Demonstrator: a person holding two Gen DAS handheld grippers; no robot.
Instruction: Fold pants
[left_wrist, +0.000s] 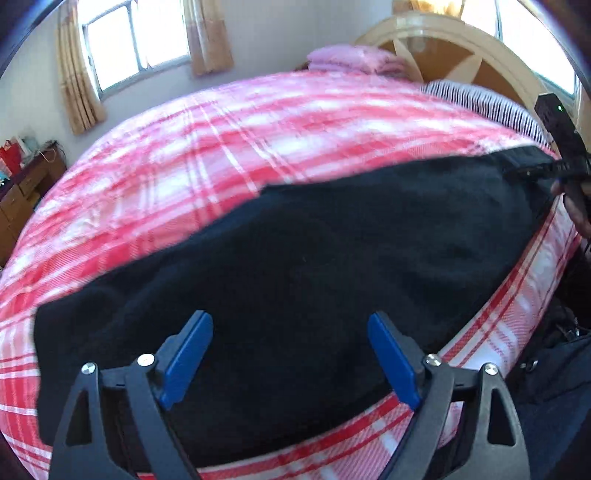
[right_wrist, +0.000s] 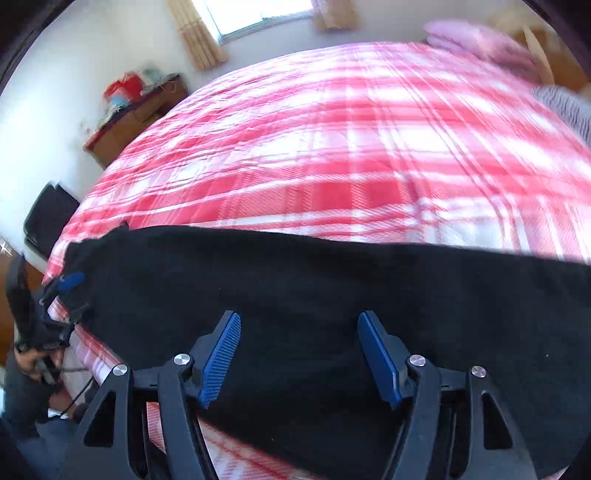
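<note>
Black pants (left_wrist: 295, 258) lie flat along the near edge of the bed, also in the right wrist view (right_wrist: 314, 288). My left gripper (left_wrist: 290, 325) is open, its blue pads hovering over one end of the pants. My right gripper (right_wrist: 299, 321) is open above the other end. In the left wrist view the right gripper (left_wrist: 532, 171) shows at the far right, at the pants' far corner. In the right wrist view the left gripper (right_wrist: 70, 284) shows at the far left, at the pants' end. Neither holds fabric that I can see.
A red and white plaid bedspread (left_wrist: 221, 147) covers the bed. Pink folded bedding (left_wrist: 351, 59) and a striped pillow (left_wrist: 487, 103) lie by the wooden headboard (left_wrist: 461, 48). A wooden cabinet (right_wrist: 136, 114) stands by the wall. The person's dark clothes (left_wrist: 554, 369) are at the bed's edge.
</note>
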